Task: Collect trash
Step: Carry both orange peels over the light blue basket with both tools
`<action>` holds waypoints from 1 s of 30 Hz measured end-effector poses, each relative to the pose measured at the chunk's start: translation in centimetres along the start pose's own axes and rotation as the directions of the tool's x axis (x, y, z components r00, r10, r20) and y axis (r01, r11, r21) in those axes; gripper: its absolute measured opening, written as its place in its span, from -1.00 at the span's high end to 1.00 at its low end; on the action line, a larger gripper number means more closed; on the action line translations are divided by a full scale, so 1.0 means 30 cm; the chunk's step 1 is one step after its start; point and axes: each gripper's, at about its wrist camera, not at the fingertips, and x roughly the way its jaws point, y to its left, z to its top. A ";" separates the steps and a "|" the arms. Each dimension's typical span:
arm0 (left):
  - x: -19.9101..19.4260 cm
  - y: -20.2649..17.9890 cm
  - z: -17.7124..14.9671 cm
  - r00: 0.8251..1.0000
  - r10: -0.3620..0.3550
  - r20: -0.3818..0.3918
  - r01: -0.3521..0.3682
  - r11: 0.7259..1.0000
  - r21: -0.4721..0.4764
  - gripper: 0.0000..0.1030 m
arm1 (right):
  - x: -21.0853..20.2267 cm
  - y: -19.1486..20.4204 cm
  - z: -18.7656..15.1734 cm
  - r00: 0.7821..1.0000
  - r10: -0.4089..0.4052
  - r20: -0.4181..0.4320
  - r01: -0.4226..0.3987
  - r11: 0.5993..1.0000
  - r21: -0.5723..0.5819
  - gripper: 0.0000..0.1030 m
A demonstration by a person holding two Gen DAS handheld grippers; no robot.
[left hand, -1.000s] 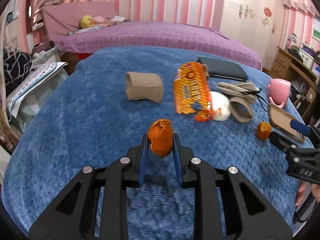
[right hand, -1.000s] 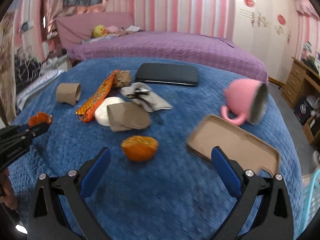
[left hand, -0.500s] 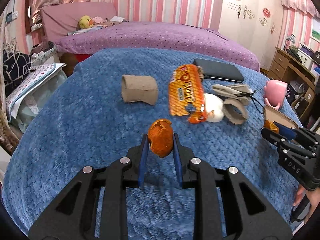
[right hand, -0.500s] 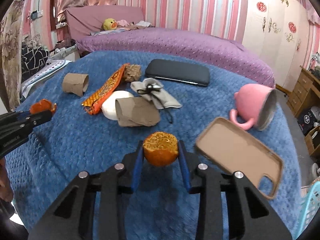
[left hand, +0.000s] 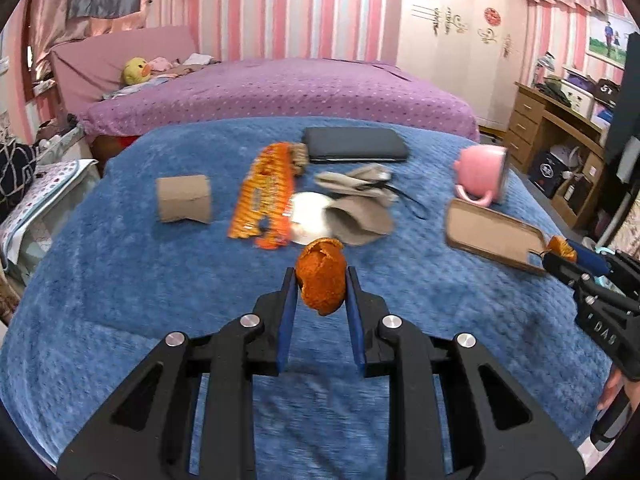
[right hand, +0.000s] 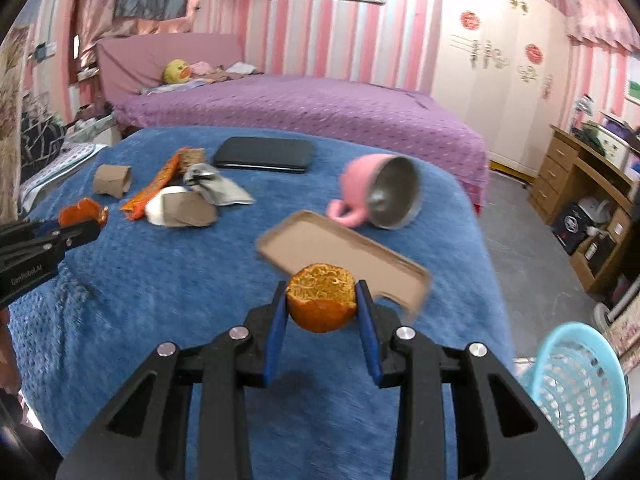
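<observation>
Both tongs are loaded: left gripper [left hand: 321, 286] clamps an orange peel [left hand: 321, 282], right gripper [right hand: 321, 300] pinches a hollowed orange half [right hand: 321, 302]. Blue laundry basket [right hand: 576, 392] sits on the floor down to my right, nearer the right one, so I'd guess that dumps first.

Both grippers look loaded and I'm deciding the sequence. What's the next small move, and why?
Probably swing the right gripper rightward and down over the blue basket. It is shut on a hollowed orange peel half, held clear of the blue blanket, and the basket sits just to its lower right. The left gripper, shut on another orange peel, is farther away and can follow.
</observation>
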 end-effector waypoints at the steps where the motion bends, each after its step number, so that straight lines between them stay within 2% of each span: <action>1: 0.001 -0.015 -0.005 1.000 -0.011 -0.006 0.011 1.000 -0.001 0.56 | -0.013 -0.029 -0.008 1.000 -0.015 0.007 0.015 1.000 0.012 0.35; 5: 0.006 -0.095 -0.028 0.998 -0.051 -0.035 0.052 0.999 0.015 0.56 | -0.047 -0.117 -0.028 0.999 -0.047 0.027 0.046 0.998 0.042 0.35; 11: -0.006 -0.178 -0.045 0.998 -0.064 -0.020 0.065 0.997 0.041 0.56 | -0.088 -0.234 -0.044 0.995 -0.086 0.043 0.082 0.993 0.080 0.35; 20: 0.002 -0.226 -0.050 0.999 -0.042 -0.004 0.042 0.998 0.046 0.56 | -0.153 -0.403 -0.097 0.985 -0.168 0.044 0.162 0.979 0.121 0.35; 30: 0.000 -0.291 -0.061 0.999 -0.045 0.014 0.044 0.996 0.077 0.56 | -0.203 -0.618 -0.181 0.969 -0.248 0.011 0.240 0.945 0.220 0.35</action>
